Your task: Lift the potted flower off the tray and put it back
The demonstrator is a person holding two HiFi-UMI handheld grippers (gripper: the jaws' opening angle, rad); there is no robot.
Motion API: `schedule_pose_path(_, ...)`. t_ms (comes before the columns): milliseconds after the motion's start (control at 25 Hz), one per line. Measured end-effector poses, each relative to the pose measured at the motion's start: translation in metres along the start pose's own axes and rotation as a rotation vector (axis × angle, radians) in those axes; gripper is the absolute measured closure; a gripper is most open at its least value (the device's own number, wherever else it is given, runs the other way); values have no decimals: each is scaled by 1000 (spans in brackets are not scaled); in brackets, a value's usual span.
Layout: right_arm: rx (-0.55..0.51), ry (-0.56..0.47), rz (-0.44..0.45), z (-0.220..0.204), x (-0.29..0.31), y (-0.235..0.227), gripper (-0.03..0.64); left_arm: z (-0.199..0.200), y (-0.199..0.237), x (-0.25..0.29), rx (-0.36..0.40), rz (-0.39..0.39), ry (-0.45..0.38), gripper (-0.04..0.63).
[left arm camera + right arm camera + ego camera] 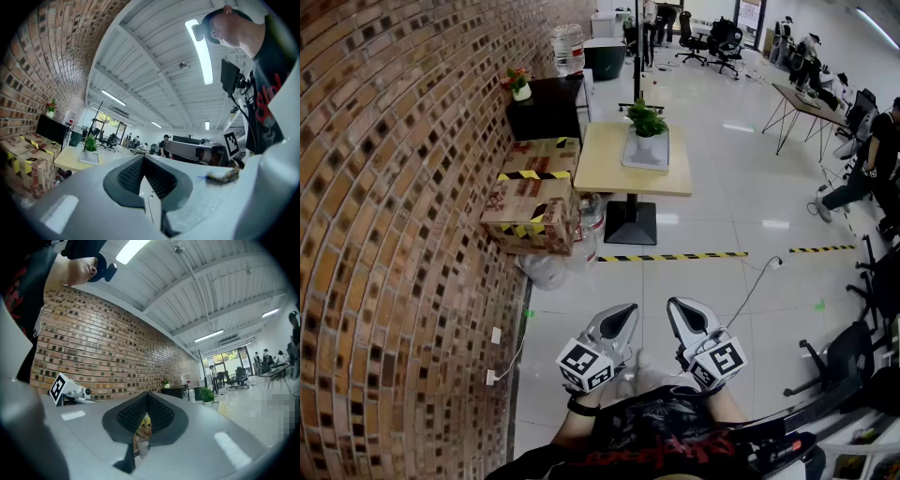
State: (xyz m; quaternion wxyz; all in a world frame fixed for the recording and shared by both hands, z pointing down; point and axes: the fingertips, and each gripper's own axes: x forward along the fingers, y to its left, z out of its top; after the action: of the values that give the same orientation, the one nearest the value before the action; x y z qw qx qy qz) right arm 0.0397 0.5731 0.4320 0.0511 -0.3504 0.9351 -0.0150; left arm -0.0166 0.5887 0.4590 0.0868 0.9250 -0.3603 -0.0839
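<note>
1. Left marker cube (586,364), on the left hand-held gripper (626,314): black-and-white square code patterns; no letters or digits.
2. Right marker cube (720,361), on the right hand-held gripper (678,307): the same kind of code patterns; no letters or digits.
3. Shirt (661,436) of the person: red print, not legible.
4. Cardboard boxes (530,202): yellow-and-black striped tape; reddish print too small to read.
5. Floor tape (675,256): yellow-and-black stripes, no wording.
6. Summary: no text, brand or number can be read.

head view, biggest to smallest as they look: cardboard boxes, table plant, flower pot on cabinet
1. cardboard boxes
2. table plant
3. flower pot on cabinet, though it's farthest away
</note>
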Motion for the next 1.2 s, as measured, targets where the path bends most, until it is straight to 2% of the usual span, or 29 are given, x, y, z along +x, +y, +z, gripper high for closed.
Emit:
schedule_pose_path(280, 17, 7, -11, -7, 27, -40, 614, 2, 29, 29, 26, 26, 24, 595)
schedule_pose_path(440, -12, 10, -25, -2, 53, -77, 614, 9, 60, 59, 36, 58, 23, 595)
schedule_pose_path(640, 6, 19, -50, 6, 79, -127, 615, 21, 102, 102, 41, 111, 25, 595)
schedule_pose_path(840, 29, 12, -86, 10, 87, -176, 614, 23, 123, 145, 50, 105, 45, 595)
schedule_pose_path(1200, 20, 2, -69, 14, 105, -231, 614, 18, 143, 206, 40, 85, 76, 595)
